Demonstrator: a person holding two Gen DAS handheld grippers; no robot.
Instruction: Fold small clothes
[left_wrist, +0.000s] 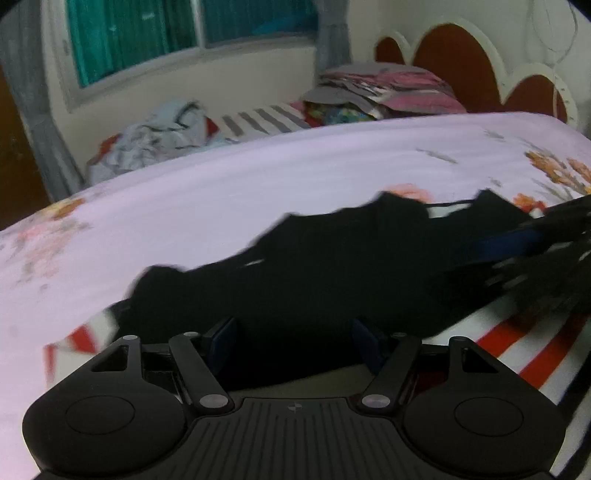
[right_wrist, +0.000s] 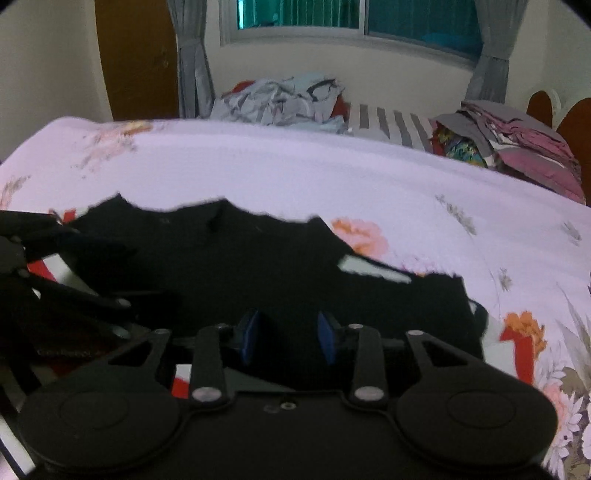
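A black garment (left_wrist: 314, 266) lies spread on the floral pale-pink bedsheet (left_wrist: 221, 192), over a red-and-white striped cloth (left_wrist: 517, 354). My left gripper (left_wrist: 293, 343) is low at the garment's near edge, its blue-padded fingers wide apart with black cloth between them. My right gripper (right_wrist: 290, 336) is also at the near edge of the garment (right_wrist: 258, 258), fingers apart over the cloth. Each gripper shows at the side of the other's view: the right one (left_wrist: 546, 240), the left one (right_wrist: 55, 280).
A crumpled pale-blue pile of clothes (right_wrist: 280, 99) lies at the far side of the bed. A stack of folded clothes (right_wrist: 517, 147) sits near the red headboard (left_wrist: 461, 62). A window with grey curtains (right_wrist: 192, 59) and a brown door (right_wrist: 136, 55) are behind.
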